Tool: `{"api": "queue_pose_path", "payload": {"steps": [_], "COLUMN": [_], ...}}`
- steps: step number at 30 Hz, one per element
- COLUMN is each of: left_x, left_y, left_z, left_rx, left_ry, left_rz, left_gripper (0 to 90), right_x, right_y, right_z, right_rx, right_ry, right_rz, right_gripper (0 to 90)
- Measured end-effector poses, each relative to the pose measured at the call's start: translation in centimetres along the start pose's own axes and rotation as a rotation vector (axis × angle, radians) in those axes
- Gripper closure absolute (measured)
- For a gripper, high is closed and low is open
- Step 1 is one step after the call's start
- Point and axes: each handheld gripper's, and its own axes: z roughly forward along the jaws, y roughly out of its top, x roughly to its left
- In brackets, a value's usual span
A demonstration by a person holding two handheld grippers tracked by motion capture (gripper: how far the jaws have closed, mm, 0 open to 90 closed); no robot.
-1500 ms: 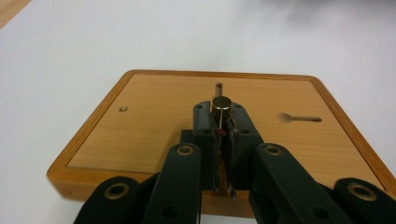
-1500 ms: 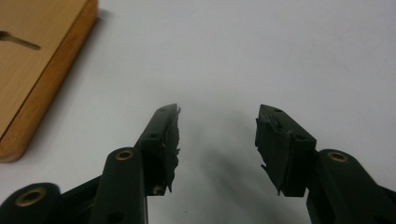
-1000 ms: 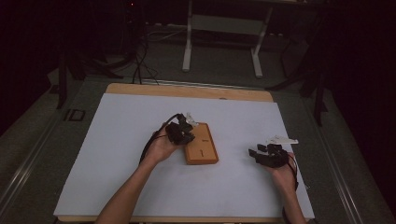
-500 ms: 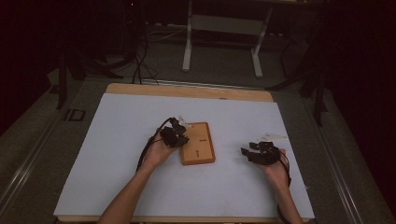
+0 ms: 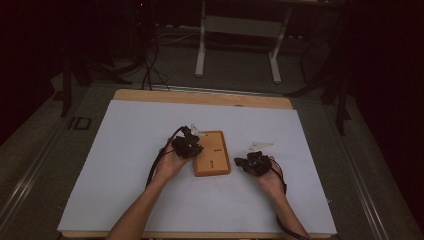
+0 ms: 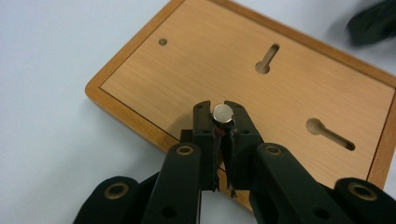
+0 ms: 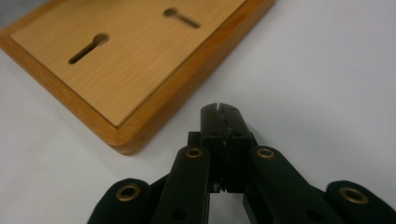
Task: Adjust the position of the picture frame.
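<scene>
In the left gripper view, the small silver disc shows just its round top; the rest is hidden between the tongs. The wooden board runs off the right and top edges. At the upper right, a dark blurred shape is cut off, unidentifiable. In the right gripper view, the board is cropped at the top.

Dim room, grey floor, metal stand behind.

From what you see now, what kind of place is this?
Probably a lab or workshop test bench: a table under a white sheet, cables on the dark floor, a metal stand behind, and a wooden board being worked on.
</scene>
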Motion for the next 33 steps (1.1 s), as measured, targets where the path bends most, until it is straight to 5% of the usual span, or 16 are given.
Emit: {"api": "queue_pose_path", "payload": {"steps": [10,20,21,24,28,33], "left_x": [-0.9,-0.6,-0.4,-0.3,-0.6,-0.5], "left_y": [1.5,1.6,1.5,1.4,1.0,0.9], "left_z": [-1.1,-2.5,-2.5,-2.6,-2.7,-2.6], "left_rx": [-0.033,-0.085,-0.11,-0.118,-0.138,-0.137], "left_ry": [0.042,-0.006,-0.049,-0.064,-0.105,-0.104], "left_rz": [0.057,0.034,0.018,0.014,0.013,0.01], "left_gripper": [85.1,85.1,85.1,85.2,85.1,85.0], "right_x": [0.9,3.1,3.5,3.8,2.2,1.8], "right_y": [-0.2,0.1,0.2,0.3,0.3,0.2], "right_z": [0.2,0.5,0.6,0.6,0.1,-0.6], "right_rx": [-0.001,0.03,0.034,0.045,0.045,0.033], "right_ry": [0.135,0.224,0.24,0.232,0.158,0.171], "right_rz": [-0.01,-0.106,-0.121,-0.141,-0.09,-0.075], "right_gripper": [89.7,89.7,89.6,88.7,88.0,89.3]}}
